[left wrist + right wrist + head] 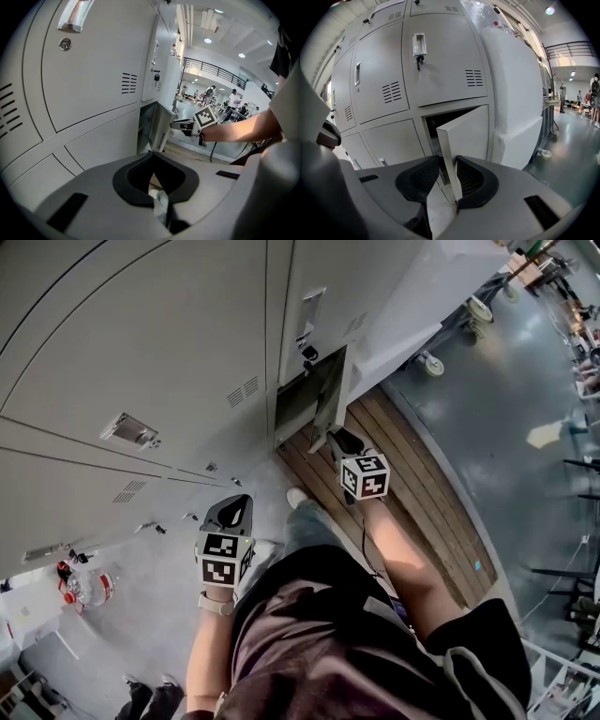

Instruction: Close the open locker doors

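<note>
Grey lockers (141,343) fill the wall ahead of me. One low locker door (330,395) stands ajar, swung outward from its dark compartment. My right gripper (339,439) is at that door's free edge. In the right gripper view the door (466,136) runs edge-on between the two dark pads, and the right gripper (449,176) is shut on it. My left gripper (234,507) hangs lower left, in front of closed lockers, its jaws together and holding nothing. In the left gripper view the left gripper (151,157) points toward the ajar door (161,124), with the right gripper (180,125) beside that door.
A strip of wooden planks (412,493) lies on the floor beside the lockers. A white cabinet on castors (431,364) stands just past the open door. A red and white object (84,585) sits on the floor at the left. My shoe (297,496) is near the lockers.
</note>
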`<control>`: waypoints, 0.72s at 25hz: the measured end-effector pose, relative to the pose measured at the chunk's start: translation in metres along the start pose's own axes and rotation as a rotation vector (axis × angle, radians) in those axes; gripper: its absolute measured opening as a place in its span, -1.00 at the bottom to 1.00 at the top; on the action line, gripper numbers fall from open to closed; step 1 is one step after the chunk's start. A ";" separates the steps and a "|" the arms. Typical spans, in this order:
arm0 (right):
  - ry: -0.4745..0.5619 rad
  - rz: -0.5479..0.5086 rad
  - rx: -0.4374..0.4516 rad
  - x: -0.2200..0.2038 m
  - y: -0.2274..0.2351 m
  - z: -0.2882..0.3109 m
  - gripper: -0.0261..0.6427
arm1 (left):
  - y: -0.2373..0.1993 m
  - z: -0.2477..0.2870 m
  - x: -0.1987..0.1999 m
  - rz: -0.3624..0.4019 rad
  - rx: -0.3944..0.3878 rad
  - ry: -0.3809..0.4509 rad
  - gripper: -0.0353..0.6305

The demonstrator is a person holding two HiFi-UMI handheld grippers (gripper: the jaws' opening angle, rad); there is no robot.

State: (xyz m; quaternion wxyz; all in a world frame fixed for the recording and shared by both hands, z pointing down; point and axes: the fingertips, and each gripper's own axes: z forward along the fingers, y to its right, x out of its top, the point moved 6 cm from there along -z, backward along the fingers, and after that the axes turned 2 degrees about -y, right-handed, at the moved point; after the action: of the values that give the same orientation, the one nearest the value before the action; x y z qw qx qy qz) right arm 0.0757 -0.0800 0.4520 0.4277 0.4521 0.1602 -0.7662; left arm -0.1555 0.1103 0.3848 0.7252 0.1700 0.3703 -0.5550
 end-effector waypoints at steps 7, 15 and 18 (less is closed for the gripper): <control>-0.016 -0.051 0.102 0.011 -0.028 0.027 -0.52 | -0.006 0.004 0.002 -0.096 0.038 0.008 -0.84; -0.048 -0.178 0.260 0.027 -0.053 0.068 -0.48 | -0.015 0.013 0.005 -0.171 0.122 -0.005 -0.84; -0.049 -0.200 0.301 0.034 -0.060 0.084 -0.45 | -0.020 0.013 0.004 -0.202 0.157 -0.009 -0.84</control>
State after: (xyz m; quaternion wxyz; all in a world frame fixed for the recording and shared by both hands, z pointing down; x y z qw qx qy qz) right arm -0.0263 -0.1154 0.4609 0.2805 0.4741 0.0773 -0.8310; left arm -0.1688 0.0930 0.3938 0.6519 0.1857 0.3374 -0.6532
